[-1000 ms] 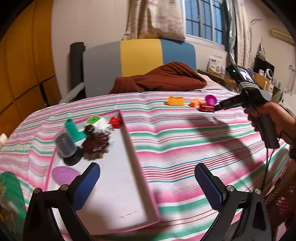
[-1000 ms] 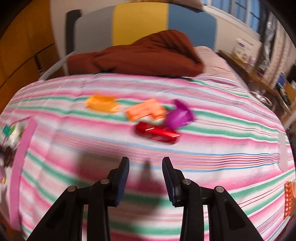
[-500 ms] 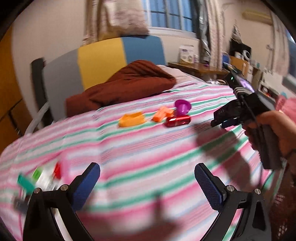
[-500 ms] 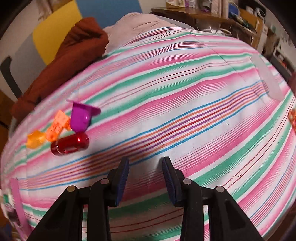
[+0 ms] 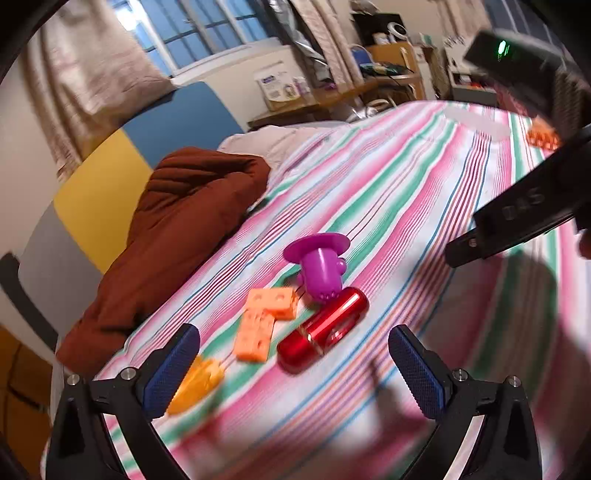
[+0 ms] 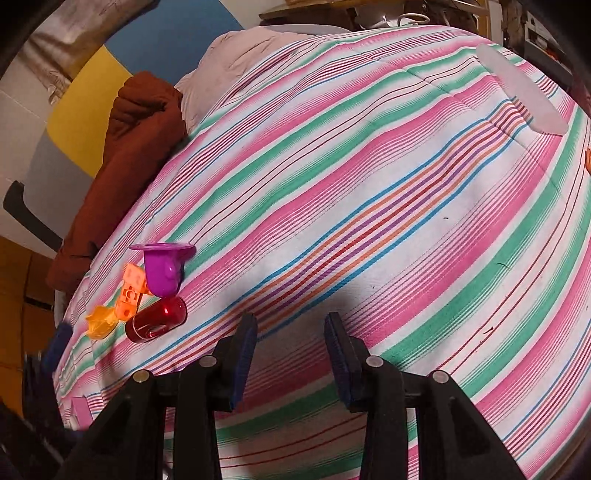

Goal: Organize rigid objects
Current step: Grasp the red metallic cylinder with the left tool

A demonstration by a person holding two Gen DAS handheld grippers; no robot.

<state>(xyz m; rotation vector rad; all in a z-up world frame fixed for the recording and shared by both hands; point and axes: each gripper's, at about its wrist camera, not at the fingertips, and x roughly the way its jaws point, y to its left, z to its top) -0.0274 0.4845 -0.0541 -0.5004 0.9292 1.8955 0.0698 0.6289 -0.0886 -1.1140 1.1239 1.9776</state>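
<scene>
The left gripper [image 5: 293, 363], wide open and empty, should straddle the red cylinder [image 5: 322, 330] across its width; the right gripper [image 6: 290, 356] is half-open, empty.

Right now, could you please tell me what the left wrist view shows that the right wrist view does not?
Only the left wrist view shows the window, the cluttered desk and the open left tongs. Only the right wrist view shows the open right tongs over bare striped bedspread. Both show the purple cup, red cylinder, orange block, yellow piece and brown blanket.
</scene>
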